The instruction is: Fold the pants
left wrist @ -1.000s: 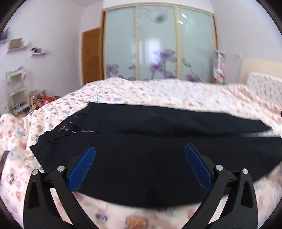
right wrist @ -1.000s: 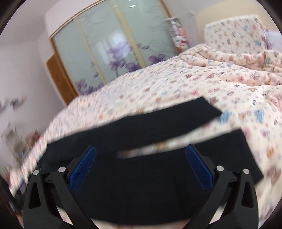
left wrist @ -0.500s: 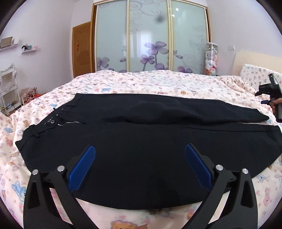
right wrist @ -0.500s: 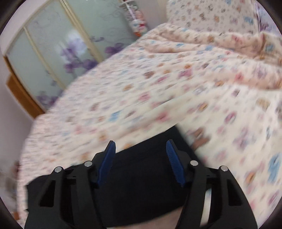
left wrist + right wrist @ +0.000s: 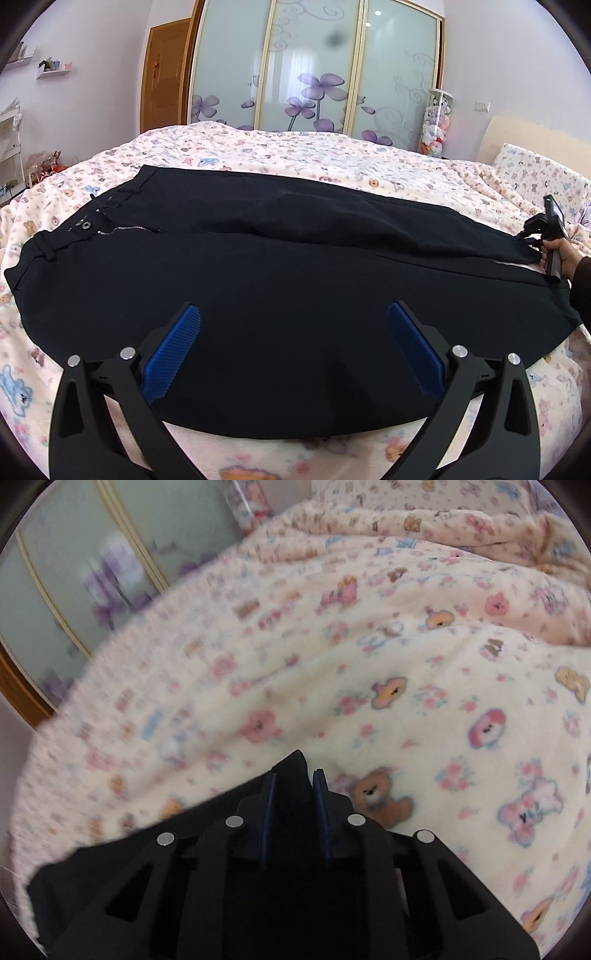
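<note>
pants flat across bed, legs side by side, waistband at left. step: gripping for lengthwise fold. right gripper fingers just closing, clamped on far leg hem. left gripper fingers wide apart above near leg, holding nothing. next: left grip likely needed near waistband.

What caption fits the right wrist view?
Right gripper, jaws just closing, pinches the hem corner of the black pants on the teddy-bear blanket.
</note>
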`<state>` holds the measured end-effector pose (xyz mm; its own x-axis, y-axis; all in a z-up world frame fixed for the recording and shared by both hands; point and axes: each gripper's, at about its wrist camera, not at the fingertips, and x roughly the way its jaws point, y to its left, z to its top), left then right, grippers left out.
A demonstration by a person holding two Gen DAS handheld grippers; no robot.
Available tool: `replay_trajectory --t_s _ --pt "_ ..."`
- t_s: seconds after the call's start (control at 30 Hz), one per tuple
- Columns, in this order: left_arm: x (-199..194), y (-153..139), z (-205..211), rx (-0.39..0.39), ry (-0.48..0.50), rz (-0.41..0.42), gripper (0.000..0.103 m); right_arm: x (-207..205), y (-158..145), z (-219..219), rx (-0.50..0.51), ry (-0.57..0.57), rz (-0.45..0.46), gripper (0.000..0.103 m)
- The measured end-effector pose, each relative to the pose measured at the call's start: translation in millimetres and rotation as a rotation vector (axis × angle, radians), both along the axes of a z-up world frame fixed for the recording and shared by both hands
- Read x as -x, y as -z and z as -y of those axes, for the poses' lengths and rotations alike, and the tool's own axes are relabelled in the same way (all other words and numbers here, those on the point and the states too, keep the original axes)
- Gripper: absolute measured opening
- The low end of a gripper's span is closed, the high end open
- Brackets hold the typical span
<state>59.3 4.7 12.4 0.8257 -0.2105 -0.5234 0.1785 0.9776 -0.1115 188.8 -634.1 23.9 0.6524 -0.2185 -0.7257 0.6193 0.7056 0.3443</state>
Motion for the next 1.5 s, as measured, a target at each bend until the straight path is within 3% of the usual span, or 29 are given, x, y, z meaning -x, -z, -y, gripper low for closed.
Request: replay_trajectory --t_s 0.2,0.43,0.57,0.67,0.77,0.9,1.03,1.13,1.23,1.27,1.33,1.37,1.5 --pt "-1 2 -10 0.071 -0.002 -0.014 0.101 46 -48 -26 0.044 -0.111 0.212 0.019" --pt "5 -3 -34 0.238 0.006 0.005 0.101 117 -75 -65 0.065 -0.247 0.372 0.017" --pt "10 -27 -38 0.298 0.005 0.037 0.101 163 -69 -81 0.004 -0.296 0.470 0.016" --pt "-6 -56 -28 0.259 0.039 0.015 0.101 196 -59 -84 -0.065 -0.318 0.570 0.014" --pt "-42 -88 -13 0.239 0.072 -0.037 0.101 222 -46 -82 -0.111 -0.324 0.661 0.013" --pt "-103 -105 9 0.267 0.087 -0.152 0.101 234 -25 -75 -0.195 -0.295 0.707 0.012" --pt "-187 -90 43 0.376 0.093 -0.382 0.101 232 -16 -64 -0.243 -0.299 0.714 0.012" --pt "-228 -65 63 0.439 0.067 -0.507 0.101 236 -18 -61 -0.243 -0.315 0.747 0.010" --pt "-258 -46 85 0.473 0.037 -0.550 0.098 238 -13 -53 -0.268 -0.312 0.764 0.007" --pt "-264 -41 88 0.472 0.031 -0.551 0.096 239 -10 -49 -0.277 -0.304 0.771 0.002" --pt "-276 -30 93 0.460 0.010 -0.550 0.089 243 -8 -44 -0.293 -0.277 0.788 0.002" --pt "-281 -25 93 0.455 -0.011 -0.545 0.083 242 -5 -42 -0.304 -0.269 0.785 0.002" --pt "-302 0 86 0.498 -0.087 -0.580 0.075 229 1 -45 -0.312 -0.296 0.720 0.002"
